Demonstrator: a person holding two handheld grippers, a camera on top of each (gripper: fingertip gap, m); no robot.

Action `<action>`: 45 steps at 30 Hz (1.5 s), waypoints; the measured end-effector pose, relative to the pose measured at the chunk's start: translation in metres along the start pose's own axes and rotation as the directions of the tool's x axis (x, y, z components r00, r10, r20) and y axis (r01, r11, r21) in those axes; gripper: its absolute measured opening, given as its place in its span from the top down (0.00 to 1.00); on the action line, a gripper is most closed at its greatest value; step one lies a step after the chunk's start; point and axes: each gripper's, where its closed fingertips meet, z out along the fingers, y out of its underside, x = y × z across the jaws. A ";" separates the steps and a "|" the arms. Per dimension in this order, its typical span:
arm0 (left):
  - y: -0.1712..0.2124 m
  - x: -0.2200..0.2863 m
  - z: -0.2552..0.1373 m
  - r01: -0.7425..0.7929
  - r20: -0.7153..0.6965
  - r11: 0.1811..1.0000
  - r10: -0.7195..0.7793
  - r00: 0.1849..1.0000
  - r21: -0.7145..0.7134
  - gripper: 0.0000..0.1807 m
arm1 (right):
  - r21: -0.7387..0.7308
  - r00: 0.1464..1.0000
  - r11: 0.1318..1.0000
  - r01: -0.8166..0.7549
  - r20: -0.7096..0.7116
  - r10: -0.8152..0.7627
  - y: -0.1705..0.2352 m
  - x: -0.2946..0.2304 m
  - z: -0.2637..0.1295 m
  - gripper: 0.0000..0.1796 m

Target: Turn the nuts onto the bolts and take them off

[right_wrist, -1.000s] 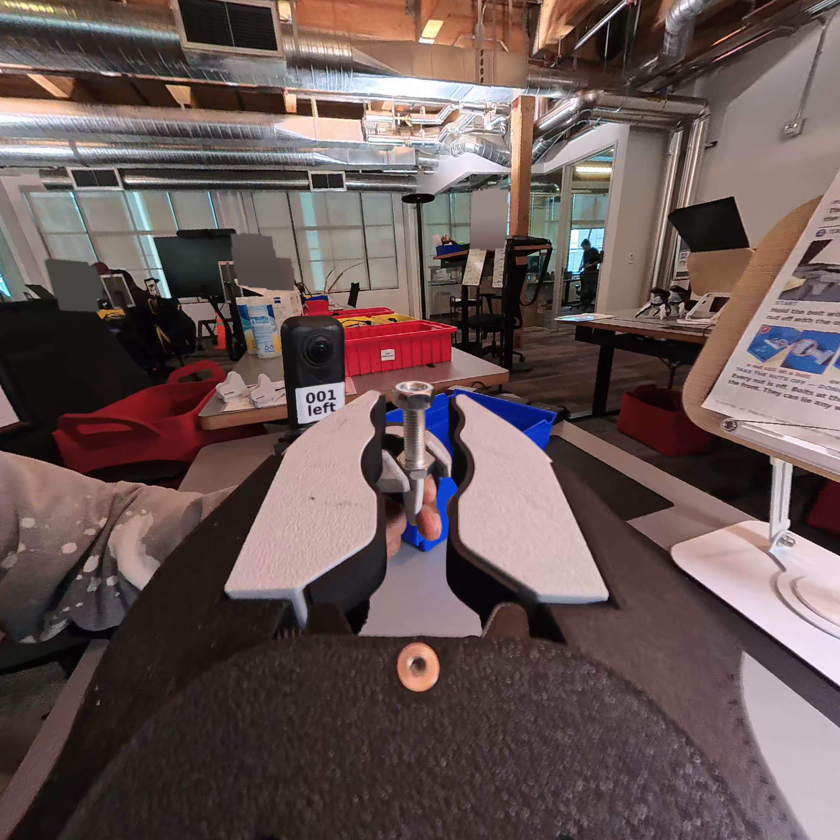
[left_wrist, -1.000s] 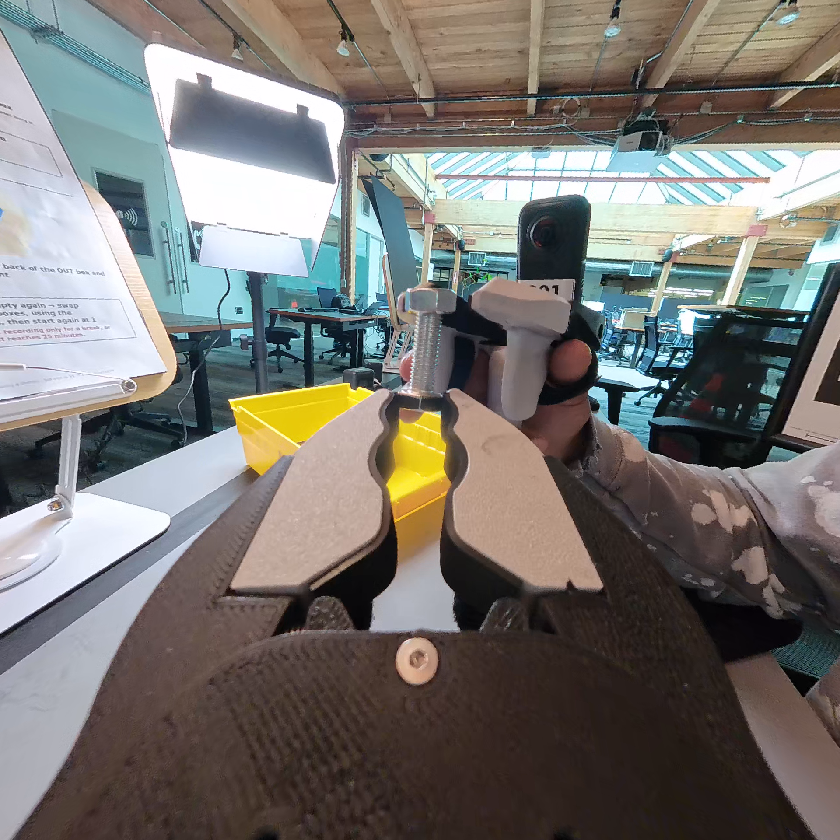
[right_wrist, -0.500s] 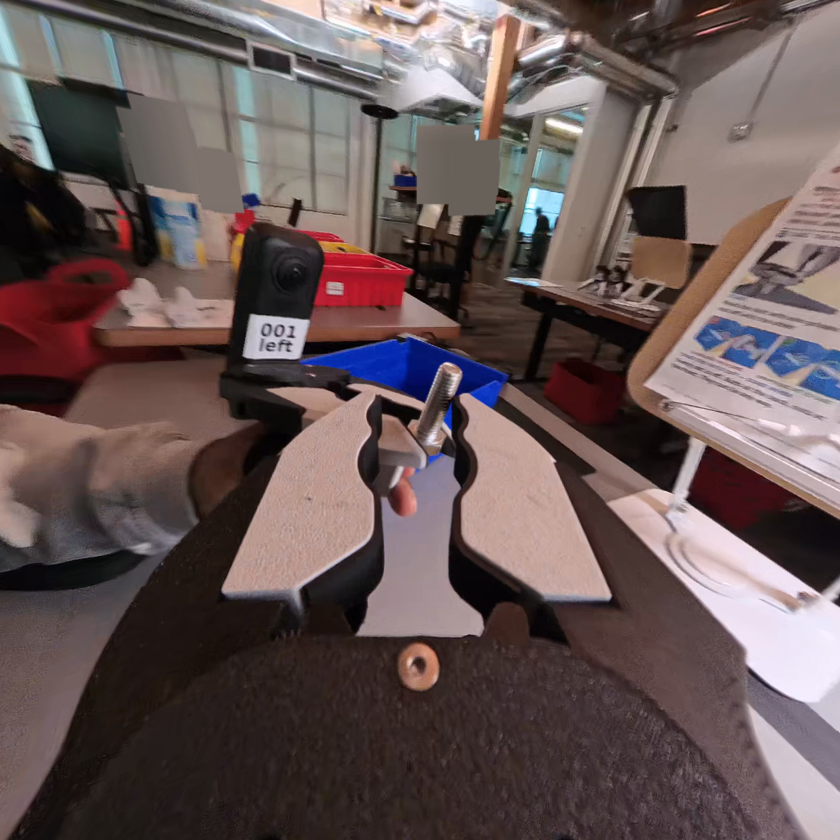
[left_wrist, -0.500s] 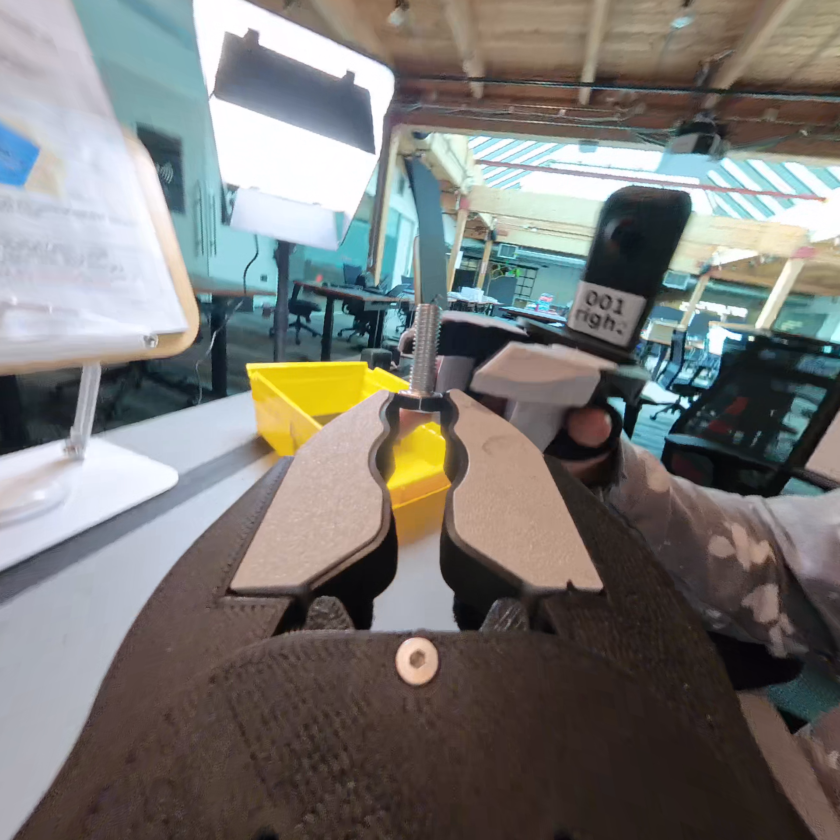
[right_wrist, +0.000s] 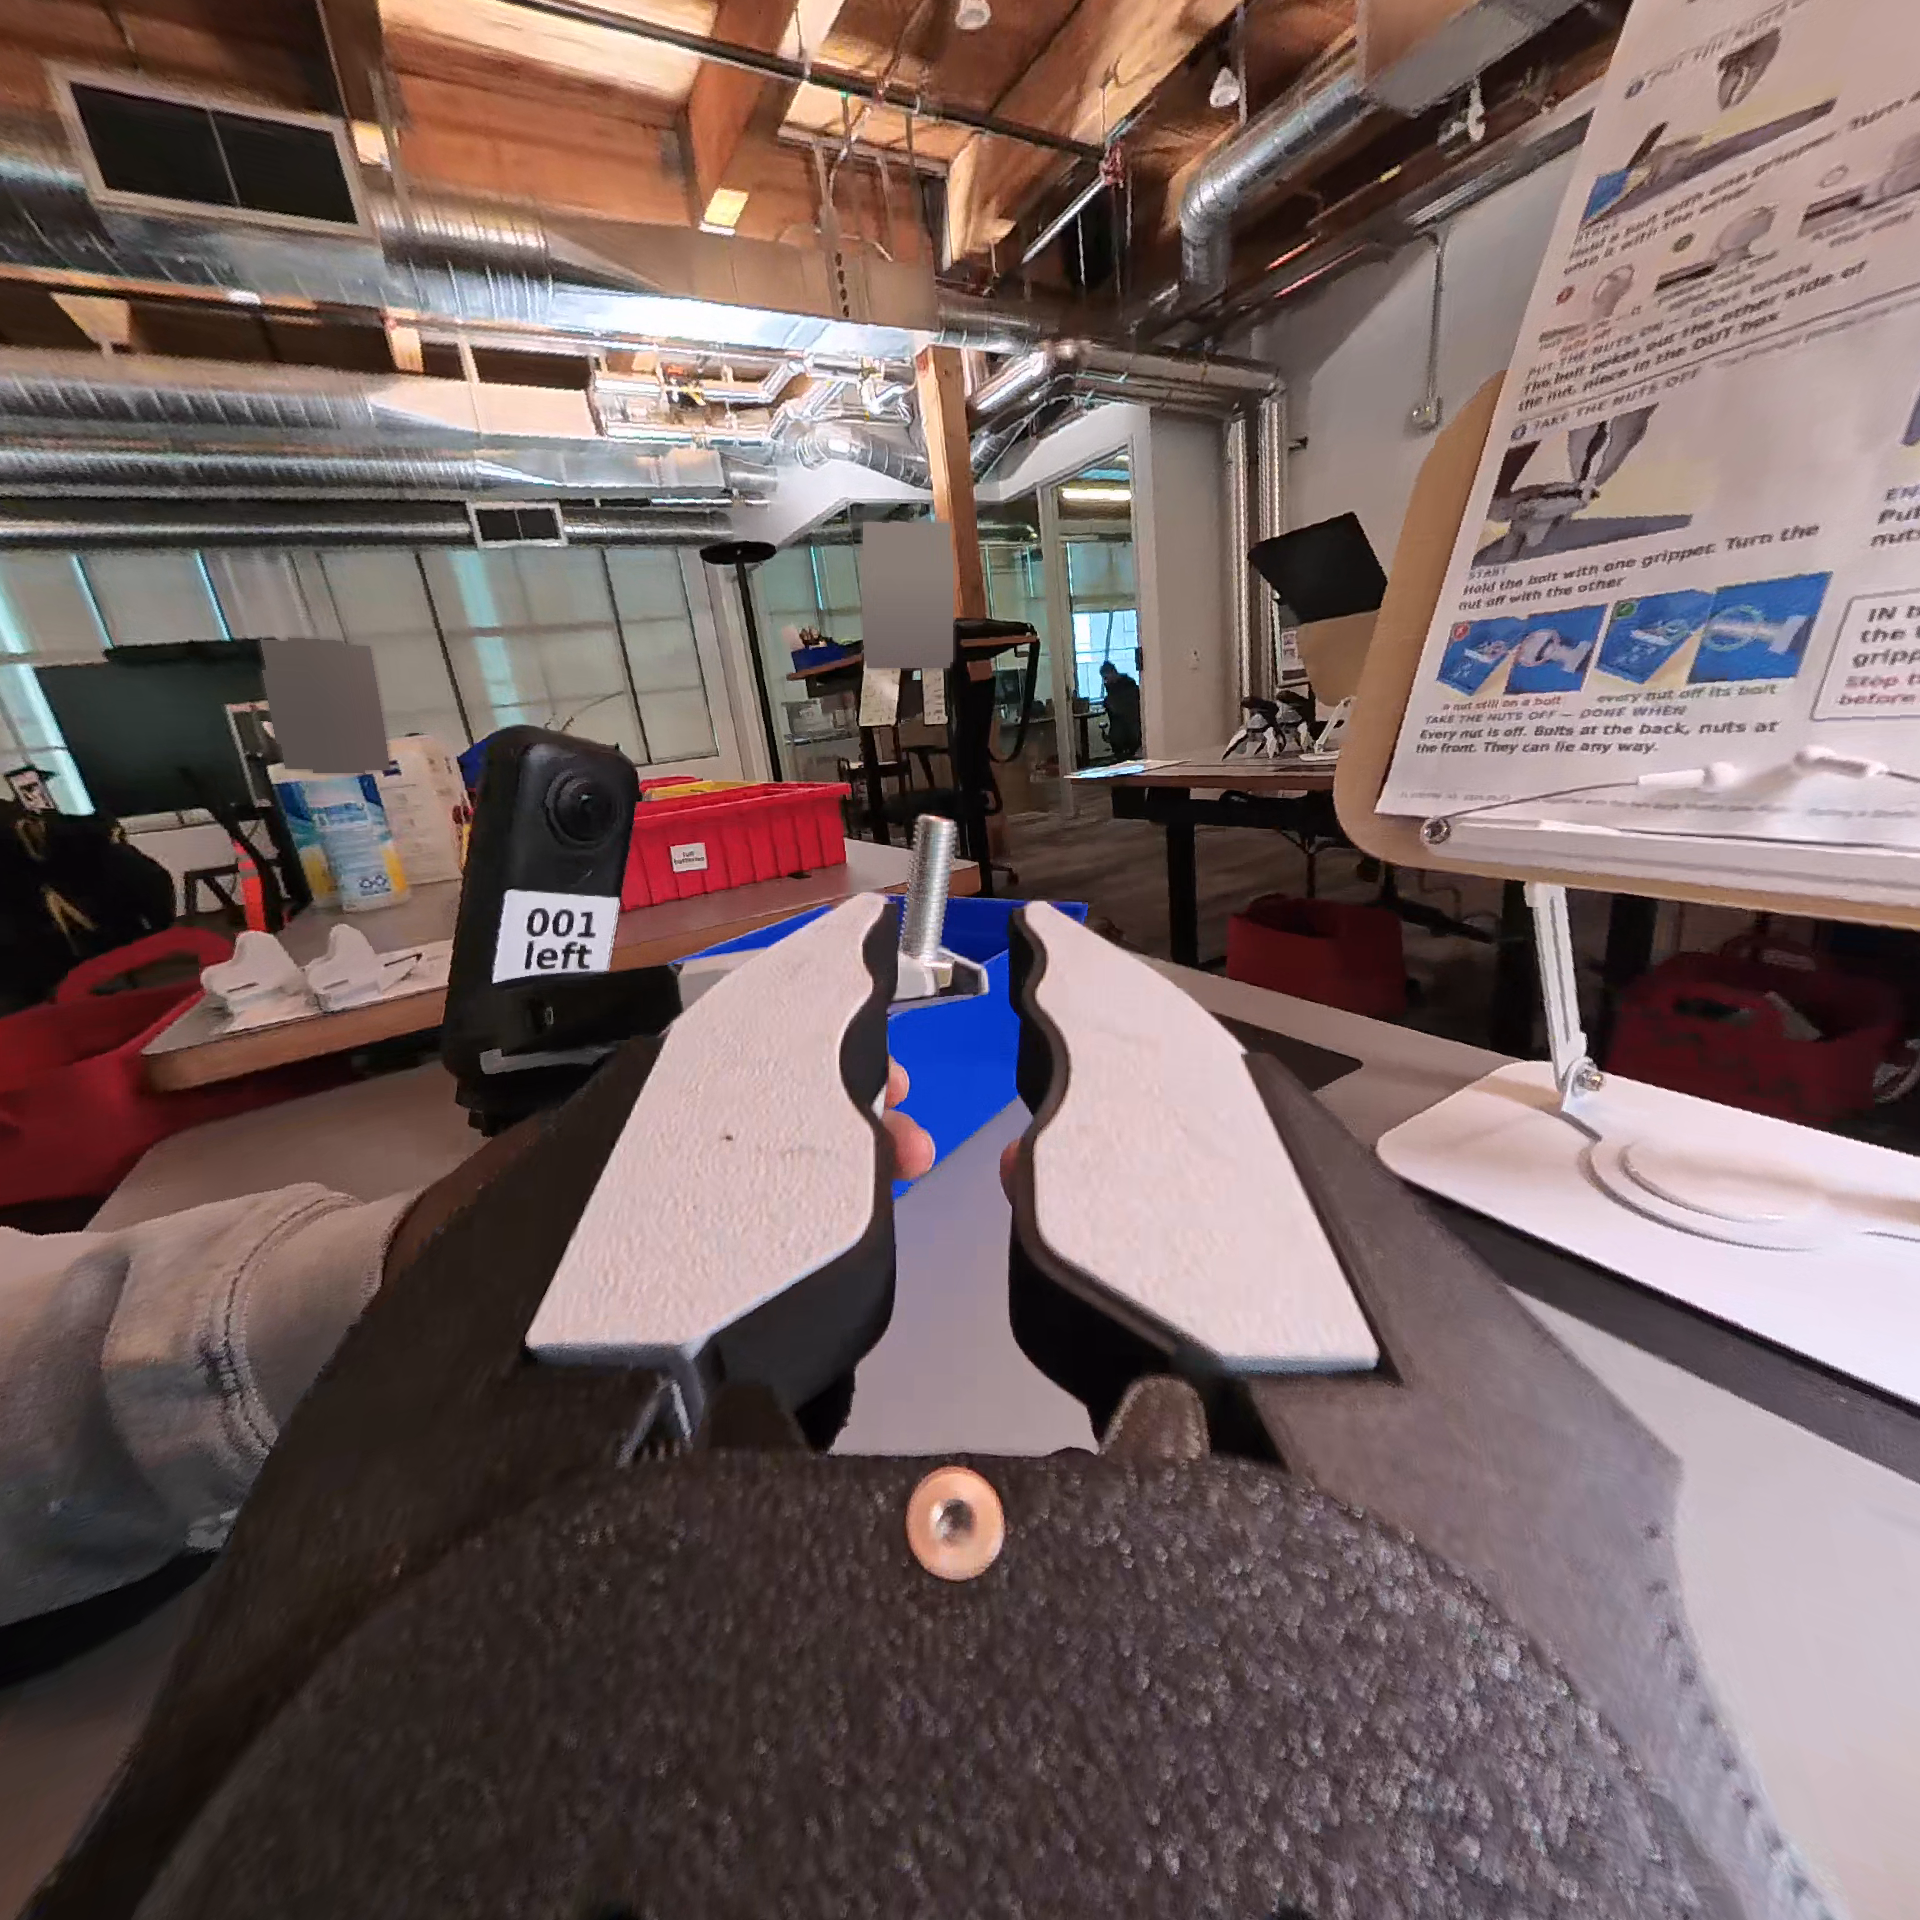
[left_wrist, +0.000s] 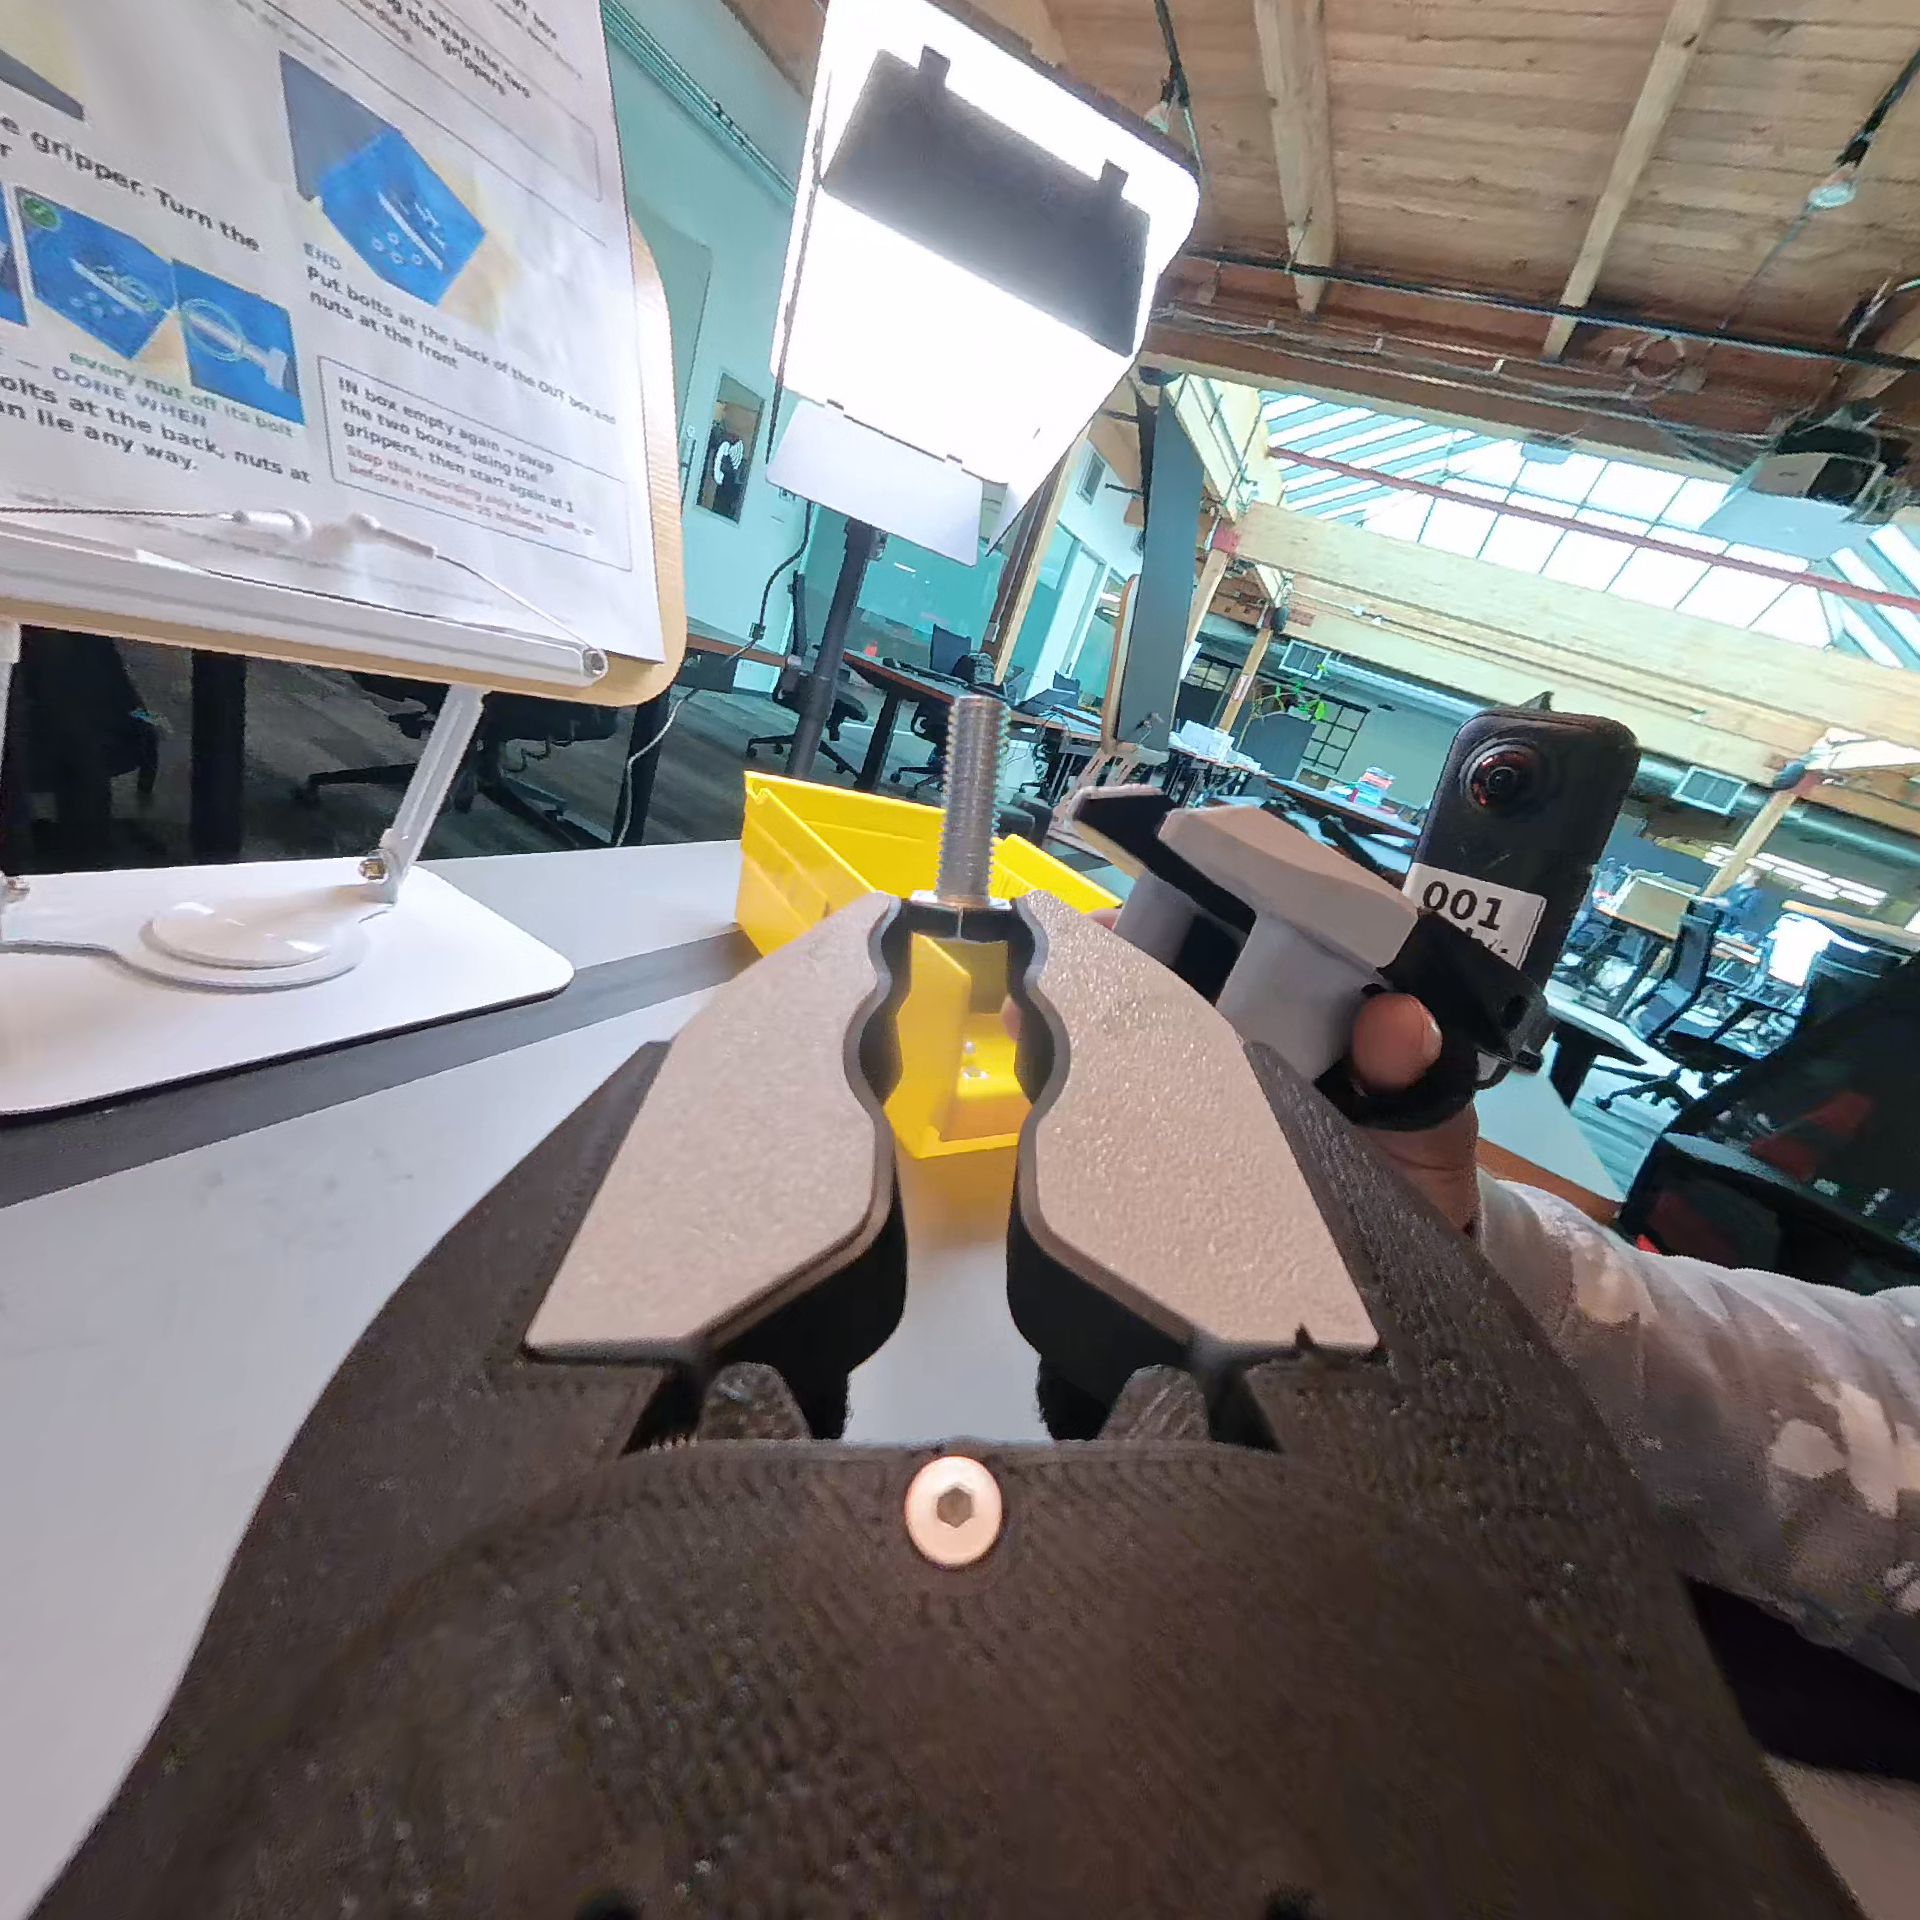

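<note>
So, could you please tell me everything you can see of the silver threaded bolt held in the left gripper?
The silver threaded bolt looks like bright zinc-plated steel. It stands nearly upright, its threaded shank pointing up and its blunt end on top. Its hexagonal head sits at the bottom, pinched between the tips of the left gripper, whose textured grey fingers are the only things touching it. No nut shows on the visible threads. Behind it lies a yellow plastic bin; the right wrist view shows the same bolt leaning slightly.
</note>
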 end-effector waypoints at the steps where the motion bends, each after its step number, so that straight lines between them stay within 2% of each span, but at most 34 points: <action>1: 0.000 -0.003 0.000 -0.008 0.005 1.000 0.008 1.000 -0.003 0.90 | -0.003 1.000 1.000 -0.008 -0.001 0.008 0.003 0.001 0.000 0.89; 11: 0.010 -0.027 -0.003 -0.012 0.030 1.000 0.013 0.999 -0.024 0.90 | -0.016 0.996 0.996 -0.085 -0.007 0.084 0.015 0.023 -0.005 0.89; 15: 0.007 -0.022 -0.002 -0.041 0.016 0.999 0.042 0.999 -0.011 0.90 | -0.048 1.000 0.999 -0.017 0.017 0.018 -0.001 0.023 -0.008 0.89; 20: -0.003 -0.020 -0.006 -0.090 0.028 0.996 0.089 0.996 0.021 0.90 | -0.181 0.992 0.978 0.102 -0.061 -0.115 -0.040 0.039 -0.039 0.88; 22: -0.007 -0.020 -0.007 -0.107 0.039 0.994 0.106 0.994 0.030 0.90 | -0.297 0.986 0.950 0.096 -0.104 -0.132 -0.034 0.043 -0.067 0.88; 25: -0.011 -0.019 -0.008 -0.121 0.047 0.992 0.119 0.992 0.038 0.90 | -0.529 0.968 0.846 0.063 -0.174 -0.181 0.008 0.047 -0.126 0.86; 27: -0.010 -0.019 -0.007 -0.131 0.055 0.991 0.129 0.990 0.030 0.90 | -0.690 0.952 0.724 -0.007 -0.227 -0.206 0.051 0.050 -0.173 0.83; 29: -0.009 -0.019 -0.007 -0.136 0.058 0.990 0.134 0.989 0.025 0.90 | -0.784 0.946 0.614 -0.087 -0.257 -0.195 0.089 0.047 -0.209 0.79; 32: -0.007 -0.018 -0.006 -0.140 0.055 0.990 0.140 0.989 0.011 0.90 | -0.833 0.938 0.532 -0.153 -0.292 -0.188 0.124 0.046 -0.225 0.78; 36: -0.007 -0.015 -0.007 -0.157 0.048 0.988 0.157 0.986 0.003 0.90 | -0.887 0.926 0.439 -0.143 -0.276 -0.257 0.138 0.056 -0.218 0.80; 38: -0.008 -0.015 -0.007 -0.160 0.045 0.987 0.159 0.986 -0.001 0.90 | -0.938 0.926 0.323 -0.124 -0.226 -0.302 0.143 0.058 -0.223 0.96; 39: -0.008 -0.015 -0.007 -0.161 0.045 0.987 0.161 0.986 -0.001 0.90 | -0.952 0.929 0.286 -0.109 -0.199 -0.311 0.143 0.058 -0.224 0.96; 40: -0.009 -0.016 -0.007 -0.163 0.045 0.987 0.163 0.986 -0.003 0.90 | -0.954 0.933 0.282 -0.099 -0.188 -0.307 0.139 0.057 -0.222 0.96; 42: -0.010 -0.017 -0.008 -0.170 0.048 0.985 0.170 0.984 -0.003 0.90 | -0.909 0.936 0.410 -0.080 -0.210 -0.283 0.111 0.059 -0.202 0.96; 44: -0.011 -0.019 -0.008 -0.172 0.050 0.985 0.172 0.984 -0.004 0.90 | -0.838 0.904 0.541 -0.067 -0.281 -0.323 0.063 0.079 -0.186 0.96; 45: -0.011 -0.019 -0.008 -0.171 0.050 0.985 0.171 0.984 -0.003 0.90 | -0.812 0.884 0.579 -0.065 -0.316 -0.345 0.039 0.092 -0.182 0.96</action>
